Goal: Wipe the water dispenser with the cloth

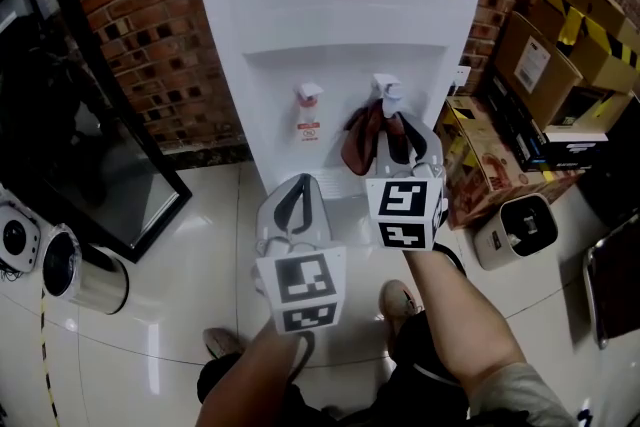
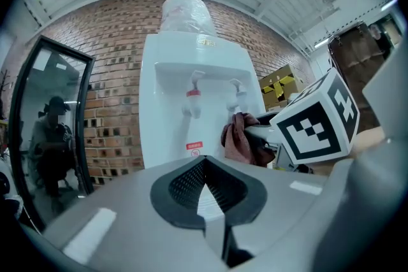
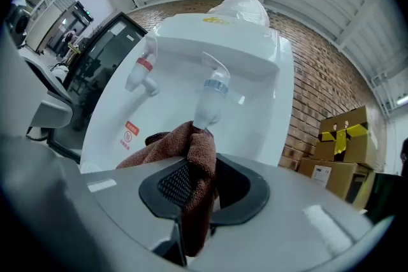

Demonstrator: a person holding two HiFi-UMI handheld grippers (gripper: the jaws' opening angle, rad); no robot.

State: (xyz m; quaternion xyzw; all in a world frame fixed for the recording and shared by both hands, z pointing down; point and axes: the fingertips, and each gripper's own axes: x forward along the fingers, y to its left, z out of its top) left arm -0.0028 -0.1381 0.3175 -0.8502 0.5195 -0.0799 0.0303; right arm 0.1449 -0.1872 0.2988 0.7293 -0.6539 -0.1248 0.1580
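**Subject:** tall white floor-standing water dispenser (image 1: 340, 45), backed against red brick wall (image 1: 130, 25).

**R gripper** (image 3: 197, 185): jaws clamped on reddish-brown terry cloth (image 3: 191, 156). Cloth is bunched, w/ one fold standing proud of the jaws and the rest hanging below. It sits inside the tap recess, top fold at the nozzle of the blue-collared white tap (image 3: 210, 99). Appears touching; not confirmed.

**L gripper** (image 2: 204, 185): jaws together, nothing between them. Held lower and further left than the R gripper, short of the cabinet, roughly in line w/ the red-collared white tap (image 2: 193, 95). No role at present.

**Step in hand (judged):** wiping round the blue tap. Task looks early, as the front panel, top and sides have no cloth on them now.

**Recs for this step:**
- Lead w/ the proud fold so cloth, not jaw plastic, meets the tap.
- Work down and round the spout w/ light pressure. Avoid pushing the lever, or water may run.
- Keep grip firm. The hanging part could snag on the nozzle and pull free.
- Stay clear of the red tap, likely hot.
- L gripper could steady the cabinet if it rocks.
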